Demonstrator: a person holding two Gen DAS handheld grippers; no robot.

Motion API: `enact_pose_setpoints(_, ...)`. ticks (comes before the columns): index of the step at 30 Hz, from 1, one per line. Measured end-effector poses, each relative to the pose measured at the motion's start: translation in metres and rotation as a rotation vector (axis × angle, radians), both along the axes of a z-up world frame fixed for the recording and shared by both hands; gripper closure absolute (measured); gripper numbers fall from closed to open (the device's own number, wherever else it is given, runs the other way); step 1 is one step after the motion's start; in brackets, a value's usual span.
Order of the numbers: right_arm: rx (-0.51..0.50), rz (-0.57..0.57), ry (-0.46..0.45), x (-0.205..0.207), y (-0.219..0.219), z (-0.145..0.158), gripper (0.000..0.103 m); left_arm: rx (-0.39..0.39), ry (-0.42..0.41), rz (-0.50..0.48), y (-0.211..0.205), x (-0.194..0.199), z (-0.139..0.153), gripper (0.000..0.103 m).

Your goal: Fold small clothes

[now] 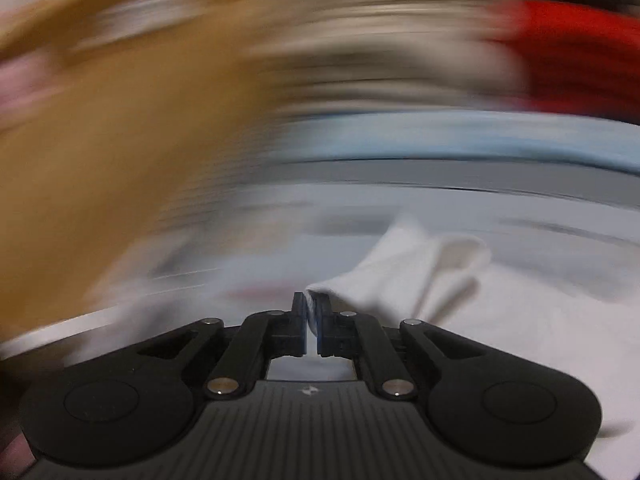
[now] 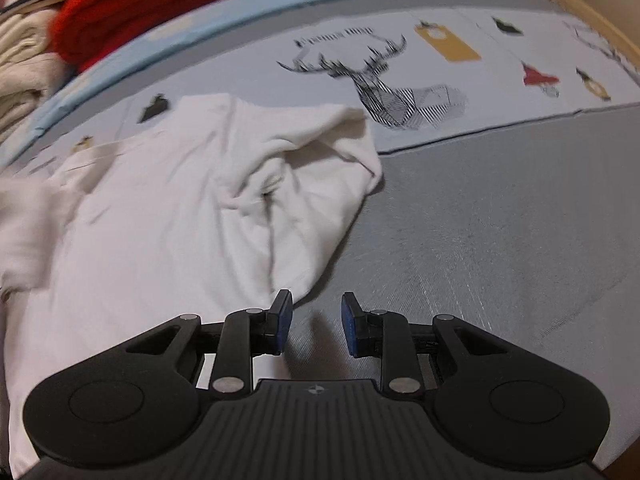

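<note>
The left gripper (image 1: 311, 302) is clenched on a corner of the white garment (image 2: 168, 216), which trails off toward two o'clock. The right gripper (image 2: 316, 312) is released — jaws apart over the grey sheet (image 2: 500, 240), the garment's hem at its ten o'clock — red clothes (image 2: 152, 4) beyond.

The white garment (image 2: 168, 208) lies rumpled on the grey bed cover. One sleeve is bunched and folded over; one edge is lifted, pinched

A deer print (image 2: 384, 88) marks the bedsheet (image 2: 500, 220); left of the deer, a red sweater (image 2: 148, 4) tops cream knitwear (image 2: 20, 72).
</note>
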State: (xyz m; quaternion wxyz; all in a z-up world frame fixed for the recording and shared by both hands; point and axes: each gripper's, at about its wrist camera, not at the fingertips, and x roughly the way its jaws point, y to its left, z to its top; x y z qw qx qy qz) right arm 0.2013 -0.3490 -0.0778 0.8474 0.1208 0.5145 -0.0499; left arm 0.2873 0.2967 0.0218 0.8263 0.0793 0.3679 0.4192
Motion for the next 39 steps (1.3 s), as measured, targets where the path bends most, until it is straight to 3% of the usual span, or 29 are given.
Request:
enact_pose_setpoints(1,-0.009,-0.009,0.014,0.007,-0.001,-0.005,0.072,0.025,-0.041,0.103,0.023,-0.014,0.003,0.097)
enact_pose_setpoints(2,-0.013,-0.014,0.024,0.013,-0.001,-0.010,0.070,0.009,-0.113,0.143,0.035,-0.029,0.006,0.096)
enact_pose_setpoints(3,-0.014,-0.017,0.033,0.019,-0.001,-0.015,0.069,-0.020,-0.171,0.140,0.035,-0.041,0.002,0.087)
enact_pose_setpoints(5,-0.004,-0.025,0.042,0.026,0.000,-0.024,0.068,-0.142,-0.145,0.052,0.018,-0.037,-0.012,0.080)
enact_pose_setpoints(7,0.003,-0.035,0.050,0.031,0.001,-0.031,0.068,-0.281,-0.132,-0.146,-0.021,-0.020,-0.022,0.073)
enact_pose_setpoints(9,-0.001,-0.030,0.041,0.035,0.005,-0.035,0.068,-0.334,-0.105,-0.414,-0.077,-0.004,-0.031,0.056)
enact_pose_setpoints(10,-0.018,-0.017,0.029,0.037,0.008,-0.036,0.068,-0.340,-0.083,-0.548,-0.107,0.000,-0.037,0.055)
enact_pose_setpoints(12,-0.044,-0.009,0.015,0.041,0.010,-0.036,0.077,-0.395,-0.010,-0.763,-0.160,0.008,-0.053,0.054)
enact_pose_setpoints(13,-0.044,-0.012,0.012,0.043,0.010,-0.036,0.092,-0.445,0.027,-0.828,-0.181,0.011,-0.060,0.054)
enact_pose_setpoints(14,-0.035,-0.015,0.009,0.044,0.008,-0.036,0.097,-0.490,0.055,-0.858,-0.198,0.016,-0.069,0.054)
enact_pose_setpoints(17,-0.040,-0.059,-0.033,0.048,-0.006,-0.024,0.098,-0.569,0.218,-0.846,-0.221,0.032,-0.102,0.054)
enact_pose_setpoints(20,-0.285,-0.084,-0.244,0.043,-0.012,0.017,0.098,-0.504,0.377,-0.716,-0.217,0.041,-0.140,0.050)
enact_pose_setpoints(23,-0.613,-0.087,-0.487,0.030,-0.010,0.046,0.097,-0.572,0.340,-0.697,-0.204,0.051,-0.139,0.050)
enact_pose_setpoints(25,-0.681,-0.091,-0.463,0.033,-0.024,0.040,0.097,-0.569,0.345,-0.703,-0.203,0.051,-0.139,0.050)
enact_pose_setpoints(28,-0.625,-0.121,-0.237,0.047,-0.062,0.008,0.096,-0.533,0.361,-0.721,-0.209,0.053,-0.144,0.050)
enact_pose_setpoints(30,-0.556,-0.176,-0.169,0.045,-0.086,-0.001,0.096,-0.535,0.364,-0.715,-0.205,0.053,-0.143,0.049)
enact_pose_setpoints(33,-0.573,-0.251,-0.177,0.031,-0.117,0.005,0.096,-0.548,0.367,-0.708,-0.202,0.053,-0.141,0.049)
enact_pose_setpoints(36,-0.570,-0.402,-0.114,0.018,-0.167,-0.002,0.096,-0.549,0.370,-0.707,-0.201,0.054,-0.143,0.048)
enact_pose_setpoints(37,-0.530,-0.456,-0.118,0.011,-0.181,-0.001,0.096,-0.545,0.370,-0.709,-0.202,0.053,-0.142,0.048)
enact_pose_setpoints(39,-0.357,-0.538,-0.235,-0.008,-0.200,0.012,0.096,-0.539,0.371,-0.712,-0.203,0.053,-0.142,0.047)
